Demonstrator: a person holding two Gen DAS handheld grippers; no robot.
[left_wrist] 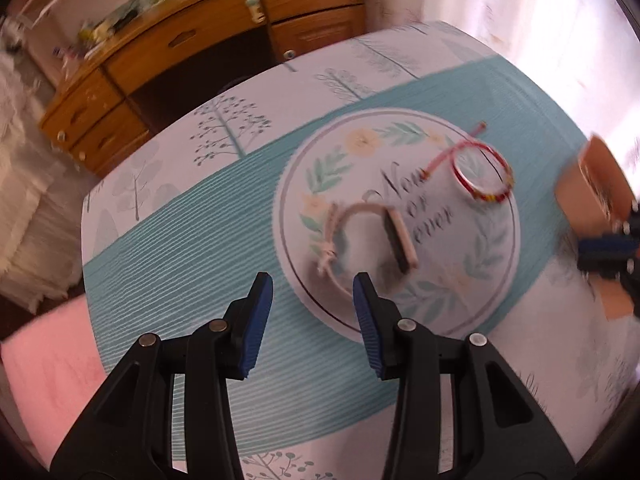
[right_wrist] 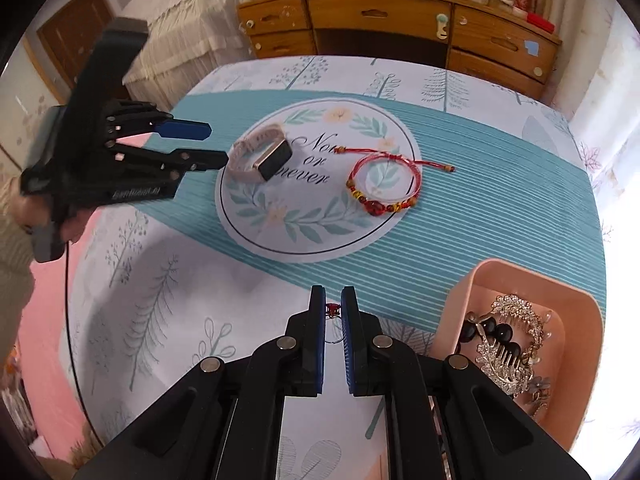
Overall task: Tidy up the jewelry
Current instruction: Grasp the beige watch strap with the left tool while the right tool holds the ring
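A beige smart band with a black screen and a red beaded string bracelet lie on the round printed patch of the tablecloth. My left gripper is open and empty, just short of the band; it also shows in the right wrist view. The red bracelet lies beyond. My right gripper is shut on a small ring with a red stone, held above the table beside the pink tray.
The pink tray holds a crystal hair comb and dark beaded pieces. A wooden desk with drawers stands beyond the table. A bed is at far left. The pink floor shows past the table's left edge.
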